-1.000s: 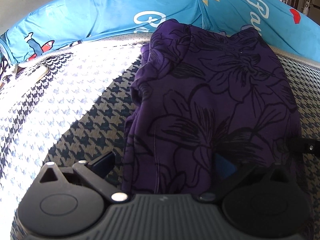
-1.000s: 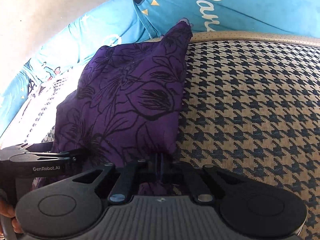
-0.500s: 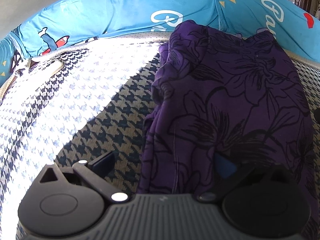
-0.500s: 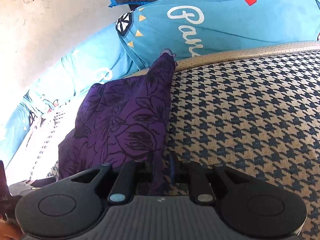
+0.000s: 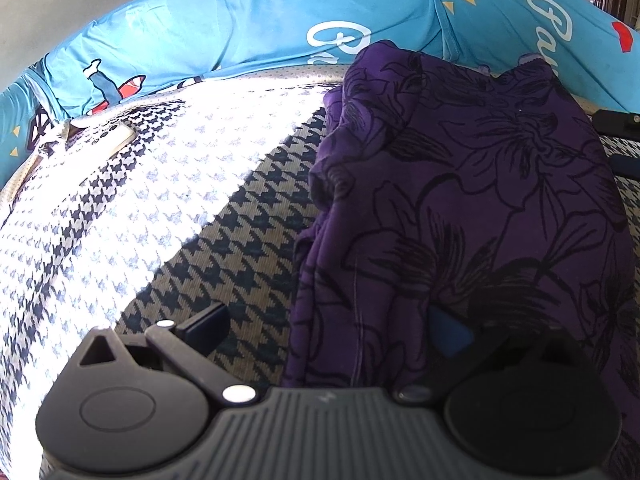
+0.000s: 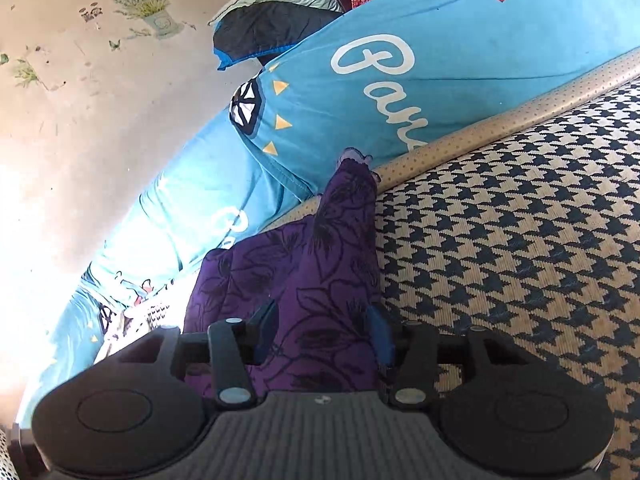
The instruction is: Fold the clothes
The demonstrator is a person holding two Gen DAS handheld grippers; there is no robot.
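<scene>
Here the purple garment (image 5: 472, 184) lies in a long, partly folded strip on the houndstooth cushion (image 5: 248, 220), its far end reaching the blue bolster (image 5: 248, 28) at the back. The left gripper (image 5: 326, 328) has its fingers spread wide, the near hem lying between them with no grip on it; that looks like a stance for either letting go or taking a fresh hold. The right gripper (image 6: 322, 330) also stands parted, straddling the cloth's right edge where it meets bare cushion, neither pad squeezing. With both at the near end, the likely aim is lifting that end toward the bolster for a fold.
</scene>
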